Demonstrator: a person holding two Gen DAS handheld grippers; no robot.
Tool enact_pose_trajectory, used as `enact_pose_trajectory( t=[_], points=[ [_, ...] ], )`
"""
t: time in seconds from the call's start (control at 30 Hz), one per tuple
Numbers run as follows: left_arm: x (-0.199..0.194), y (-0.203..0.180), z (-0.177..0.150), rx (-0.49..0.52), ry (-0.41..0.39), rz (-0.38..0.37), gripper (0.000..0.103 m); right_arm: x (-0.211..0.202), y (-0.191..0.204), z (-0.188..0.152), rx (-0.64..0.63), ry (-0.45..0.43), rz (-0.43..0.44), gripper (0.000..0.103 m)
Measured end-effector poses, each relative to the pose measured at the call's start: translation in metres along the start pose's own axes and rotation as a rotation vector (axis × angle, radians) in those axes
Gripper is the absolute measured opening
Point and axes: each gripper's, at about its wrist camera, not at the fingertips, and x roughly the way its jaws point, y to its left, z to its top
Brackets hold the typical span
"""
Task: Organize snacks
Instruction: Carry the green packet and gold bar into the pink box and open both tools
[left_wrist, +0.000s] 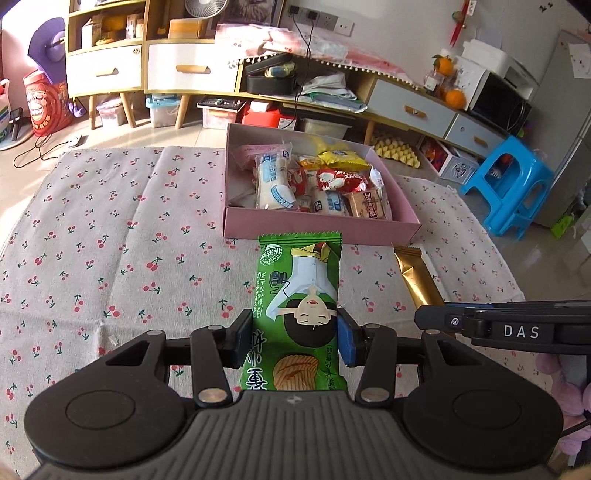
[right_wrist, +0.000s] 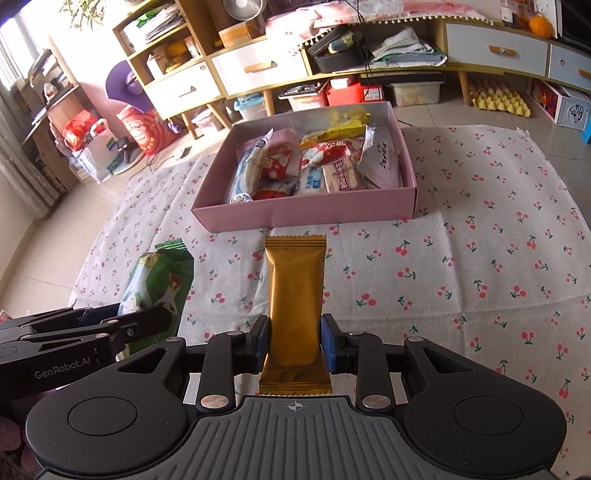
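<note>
So the whole thing sat on a cherry-print cloth (left_wrist: 122, 229), pale grey with little red cherries, spread over a tiled floor (left_wrist: 122, 134). On the far left stood a red bag with a grinning cartoon face (left_wrist: 46, 103) beside a purple thing I couldn't make out. Next along the wall ran a wooden cabinet with white drawers (left_wrist: 147, 62), plastic bins under it, then a low shelf crammed with papers and a black case. Farther right were oranges (left_wrist: 454, 98), a yellow egg tray (left_wrist: 397, 149) on the floor, and a blue plastic stool (left_wrist: 513, 184).

The pink box (left_wrist: 317, 225) sat mid-cloth, already full of wrapped snacks in white, red and yellow; their print was too small for me to read.

The left gripper (left_wrist: 293, 341) was clamped on a green snack packet (left_wrist: 299, 295), both pads pressing its sides, the packet sticking forward with its far end just short of the box's near wall. It had a cartoon figure, a picture of ridged chips and Chinese characters I couldn't read upside down.

The right gripper (right_wrist: 294, 345) was squeezed shut on a plain gold packet (right_wrist: 295, 295), no writing showing, also pointing at the box.

Readable text: "DAS" on the right gripper's side in the left wrist view, and "GenRobot.AI" on the left gripper's side in the right wrist view.
</note>
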Motion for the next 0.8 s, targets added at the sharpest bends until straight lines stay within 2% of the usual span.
enact_pose_trajectory(
  t=[0.2, 0.3, 0.47, 0.7, 0.8],
  points=[
    [0.008, -0.002, 0.026, -0.055, -0.008, -0.069, 0.043, -0.001, -0.005, 0.026, 0.029, -0.032, -0.014, 0.027],
    [0.014, -0.005, 0.043, -0.06, -0.028, -0.084, 0.043, 0.002, -0.006, 0.043, 0.016, -0.054, -0.035, 0.027],
    [0.029, -0.007, 0.063, -0.062, -0.058, -0.088, 0.043, 0.008, -0.009, 0.071, 0.025, -0.1, -0.021, 0.027],
    [0.056, -0.007, 0.078, -0.079, -0.08, -0.122, 0.043, 0.018, -0.019, 0.105, 0.076, -0.158, -0.001, 0.027],
    [0.069, -0.004, 0.079, -0.088, -0.071, -0.135, 0.043, 0.026, -0.022, 0.114, 0.059, -0.168, -0.021, 0.027]
  ],
)
